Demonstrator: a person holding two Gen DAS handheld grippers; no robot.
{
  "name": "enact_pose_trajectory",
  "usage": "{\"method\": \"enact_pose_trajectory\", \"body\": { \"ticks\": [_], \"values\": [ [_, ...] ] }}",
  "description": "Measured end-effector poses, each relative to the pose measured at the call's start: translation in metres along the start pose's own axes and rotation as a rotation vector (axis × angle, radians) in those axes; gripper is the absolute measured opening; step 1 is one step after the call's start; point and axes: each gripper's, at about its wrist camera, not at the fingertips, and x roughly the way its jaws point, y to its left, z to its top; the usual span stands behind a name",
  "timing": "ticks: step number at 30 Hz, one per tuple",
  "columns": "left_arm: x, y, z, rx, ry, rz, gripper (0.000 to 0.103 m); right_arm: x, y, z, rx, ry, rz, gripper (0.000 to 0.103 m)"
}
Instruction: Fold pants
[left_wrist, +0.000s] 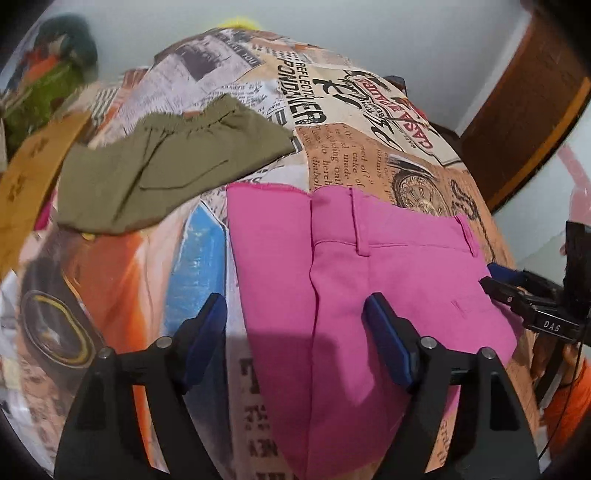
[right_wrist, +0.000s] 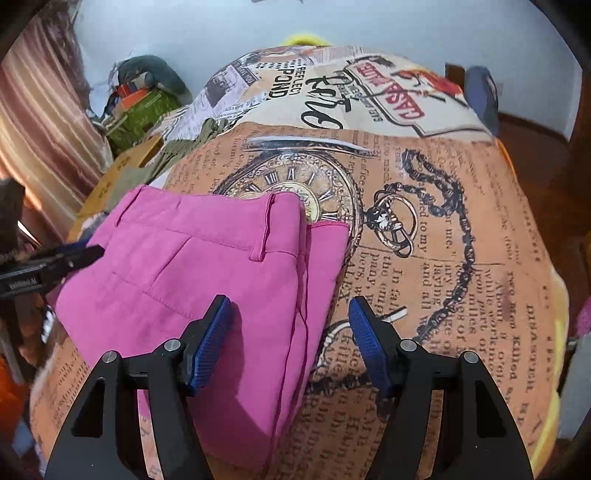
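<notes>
Pink pants lie folded on a table covered with a newspaper-print cloth; they also show in the right wrist view. My left gripper is open and empty, hovering above the pants' left edge. My right gripper is open and empty above the pants' right edge. The right gripper also shows at the right of the left wrist view, next to the pants' waistband side. The left gripper shows at the left of the right wrist view, its jaws seen edge-on.
Olive-green folded pants lie at the back left of the table. A mustard garment hangs at the left edge. A pile of clutter sits beyond the table. A wooden door frame stands at the right.
</notes>
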Motion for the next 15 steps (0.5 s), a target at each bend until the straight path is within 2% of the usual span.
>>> {"method": "enact_pose_trajectory", "body": {
  "ticks": [4, 7, 9, 15],
  "values": [
    [0.005, -0.001, 0.004, 0.001, 0.006, -0.014, 0.077, 0.006, -0.004, 0.0, 0.01, 0.01, 0.031, 0.059],
    [0.007, -0.005, 0.005, 0.02, 0.004, -0.037, 0.065, 0.007, -0.009, 0.0, 0.029, 0.009, 0.06, 0.052],
    [0.008, -0.007, 0.008, 0.027, 0.01, -0.071, 0.046, 0.007, -0.008, 0.0, 0.03, 0.005, 0.071, 0.042],
    [0.017, -0.01, 0.016, 0.006, 0.031, -0.111, 0.029, 0.005, 0.002, 0.004, -0.036, -0.014, 0.018, 0.023]
  ]
}}
